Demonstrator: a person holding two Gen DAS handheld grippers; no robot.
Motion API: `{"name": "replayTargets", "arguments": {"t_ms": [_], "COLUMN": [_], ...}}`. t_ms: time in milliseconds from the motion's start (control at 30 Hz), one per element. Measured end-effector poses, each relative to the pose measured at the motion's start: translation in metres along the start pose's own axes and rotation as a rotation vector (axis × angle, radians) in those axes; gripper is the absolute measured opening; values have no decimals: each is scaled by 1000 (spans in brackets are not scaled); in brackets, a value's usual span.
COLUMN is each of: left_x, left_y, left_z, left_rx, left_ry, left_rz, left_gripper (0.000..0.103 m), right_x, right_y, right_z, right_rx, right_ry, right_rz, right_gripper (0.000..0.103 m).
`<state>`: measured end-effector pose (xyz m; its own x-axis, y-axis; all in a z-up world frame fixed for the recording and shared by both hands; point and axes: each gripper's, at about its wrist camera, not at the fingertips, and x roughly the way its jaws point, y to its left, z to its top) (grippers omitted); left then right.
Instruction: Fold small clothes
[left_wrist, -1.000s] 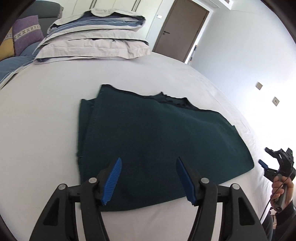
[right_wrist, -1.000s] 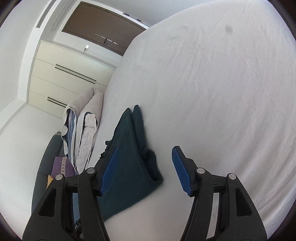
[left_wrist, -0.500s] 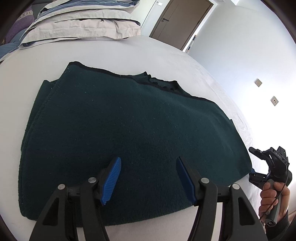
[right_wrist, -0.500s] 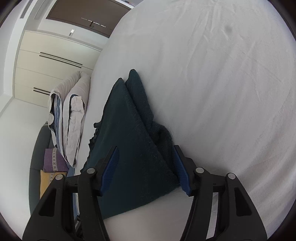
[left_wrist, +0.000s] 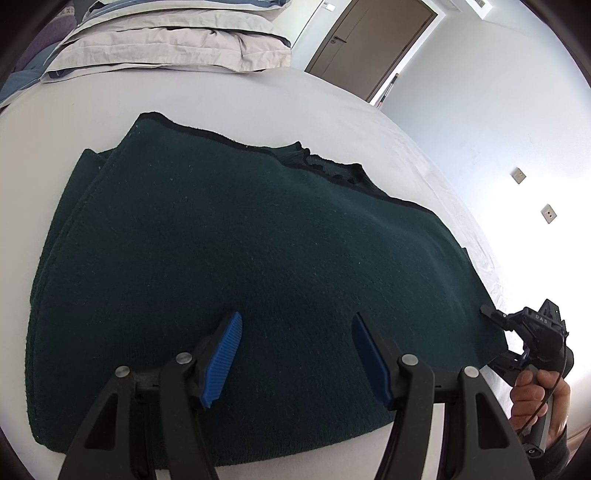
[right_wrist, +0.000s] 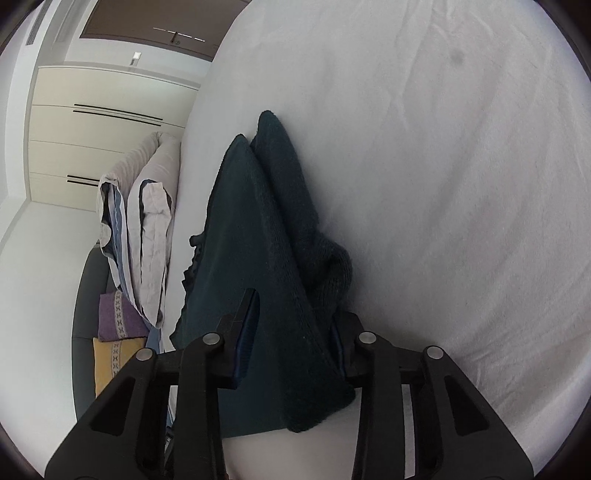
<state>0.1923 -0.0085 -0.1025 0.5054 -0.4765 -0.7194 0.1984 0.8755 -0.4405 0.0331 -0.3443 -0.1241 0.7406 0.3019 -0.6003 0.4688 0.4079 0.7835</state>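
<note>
A dark green knit garment (left_wrist: 240, 240) lies partly folded on the white bed sheet (left_wrist: 184, 99). My left gripper (left_wrist: 295, 354) is open, its blue pads just above the garment's near edge, holding nothing. My right gripper (right_wrist: 291, 332) stands at the garment's right corner, and the cloth (right_wrist: 266, 258) fills the space between its two fingers. The jaws still stand apart around the cloth. In the left wrist view the right gripper (left_wrist: 495, 332) shows at the garment's right corner, held by a hand.
Stacked pillows (left_wrist: 166, 44) lie at the head of the bed. A brown door (left_wrist: 369, 44) and a white wall with sockets (left_wrist: 517, 175) stand beyond. A sofa with purple and yellow cushions (right_wrist: 114, 325) stands past the pillows. White wardrobes (right_wrist: 92, 122) line the wall.
Both grippers have moved in toward the garment. The right gripper has slid over the garment's corner, so cloth now sits between its fingers, and its jaws have narrowed.
</note>
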Motion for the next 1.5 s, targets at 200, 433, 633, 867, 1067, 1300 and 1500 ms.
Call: {"name": "replayTargets", "arguments": {"t_ms": [200,433,633,867,1067,1300,1500], "left_x": [1,2,-7,3,26,67,69], "left_y": [4,18,40,47,21,-3,-11], "left_z": [6,12,24,41,60,81,84], "left_rx": [-37,-120,-245,-346,-365,-352,-261], "left_ry": [20,37,27,49,112,249,265], "left_rz": [-13,-92,-204,-351,-399,-372,-323], "left_gripper": [65,65,65,72,78,22,14], "right_x": [9,8,53,127,133,124,86], "right_y": [10,82,188,222,219,217,200], "right_z": [-1,-20,-103,-192,-198,-203,-219], "right_rx": [-23,-284,-713,-1036,-1085,-1171,-1239], "right_ry": [-37,-106,-21,129,112,82,-26], "right_rz": [-40,-135,-160,-232,-255,-270,-278], "right_gripper": [12,11,11,11,11,16,42]}}
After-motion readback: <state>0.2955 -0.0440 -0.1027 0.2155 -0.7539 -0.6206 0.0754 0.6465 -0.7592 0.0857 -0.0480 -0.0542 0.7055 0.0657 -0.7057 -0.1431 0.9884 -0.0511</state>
